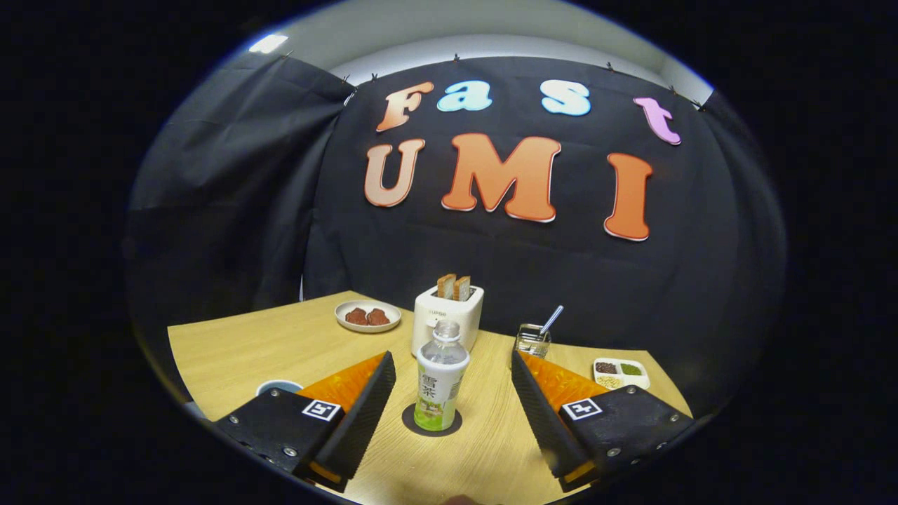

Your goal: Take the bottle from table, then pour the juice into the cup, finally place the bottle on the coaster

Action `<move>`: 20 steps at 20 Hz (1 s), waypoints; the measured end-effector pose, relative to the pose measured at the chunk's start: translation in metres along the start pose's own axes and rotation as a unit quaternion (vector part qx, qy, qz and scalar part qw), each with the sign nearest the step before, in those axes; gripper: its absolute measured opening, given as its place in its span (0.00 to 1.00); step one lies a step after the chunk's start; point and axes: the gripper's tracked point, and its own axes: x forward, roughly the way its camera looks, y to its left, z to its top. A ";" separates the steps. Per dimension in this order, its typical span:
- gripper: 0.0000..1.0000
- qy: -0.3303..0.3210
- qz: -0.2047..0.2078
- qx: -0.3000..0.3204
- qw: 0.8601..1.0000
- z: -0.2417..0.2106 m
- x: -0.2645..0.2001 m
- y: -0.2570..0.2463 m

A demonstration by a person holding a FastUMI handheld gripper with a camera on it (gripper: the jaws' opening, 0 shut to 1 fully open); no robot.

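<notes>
A small clear bottle (pixel 440 379) with a white-and-green label stands upright on a dark round coaster (pixel 431 423) on the wooden table (pixel 266 347). My gripper (pixel 452 393) is open, its two fingers wide apart on either side of the bottle and not touching it. A cup (pixel 278 386) with a pale rim peeks out behind the left finger (pixel 365 410), mostly hidden by it.
Beyond the bottle stands a white toaster (pixel 447 317) with two bread slices. A plate (pixel 367 316) with brown pieces lies to its left. A glass jar (pixel 532 341) with a spoon and a small divided dish (pixel 621 372) lie to the right.
</notes>
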 end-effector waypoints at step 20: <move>0.99 -0.136 -0.111 0.005 0.984 0.145 -0.140 -0.062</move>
